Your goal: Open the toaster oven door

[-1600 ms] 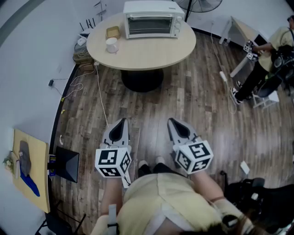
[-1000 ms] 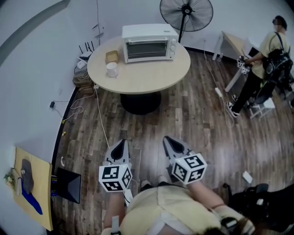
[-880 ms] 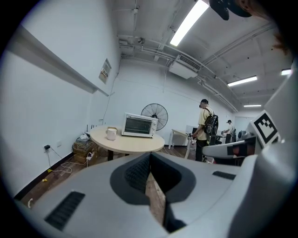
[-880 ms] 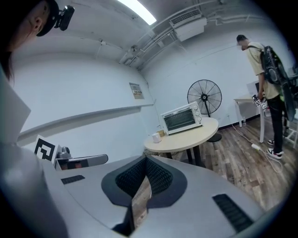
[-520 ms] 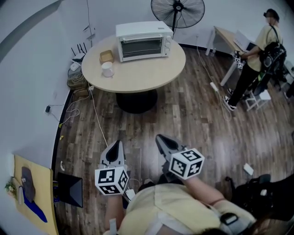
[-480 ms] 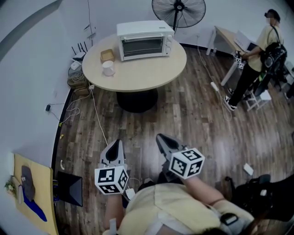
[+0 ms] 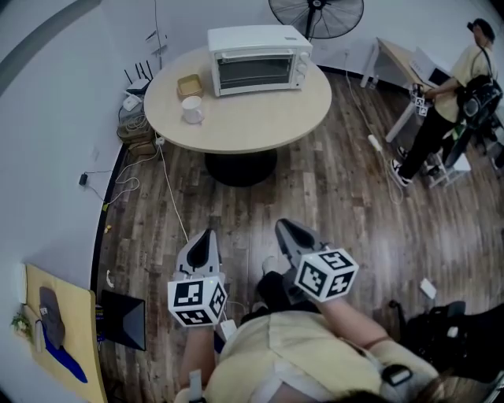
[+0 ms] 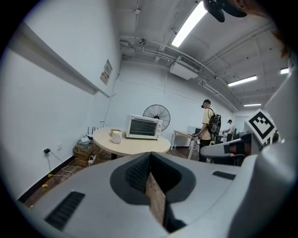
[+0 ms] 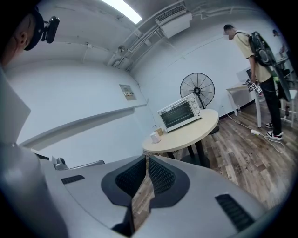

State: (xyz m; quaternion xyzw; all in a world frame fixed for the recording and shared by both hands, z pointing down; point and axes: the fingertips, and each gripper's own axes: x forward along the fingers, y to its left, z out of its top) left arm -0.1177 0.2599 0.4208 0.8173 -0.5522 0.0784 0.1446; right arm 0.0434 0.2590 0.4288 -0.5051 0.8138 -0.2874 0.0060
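Left gripper (image 7: 207,234) and right gripper (image 7: 282,225), both held over the wooden floor (image 7: 331,197), each with jaws together at the tips and nothing between them; both gripper views confirm this. Toaster oven (image 7: 258,49) stands at the far side of the round table (image 7: 236,135), well apart from both grippers, its glass door (image 7: 253,72) closed and upright; the interior behind the glass is too dim to read. Fan (image 7: 316,14) behind the oven is cut off by the top edge of the head view. White mug (image 7: 191,110) and small tan box (image 7: 190,85) stand left of the oven; their contents cannot be made out. Second person (image 7: 442,102) stands at far right.
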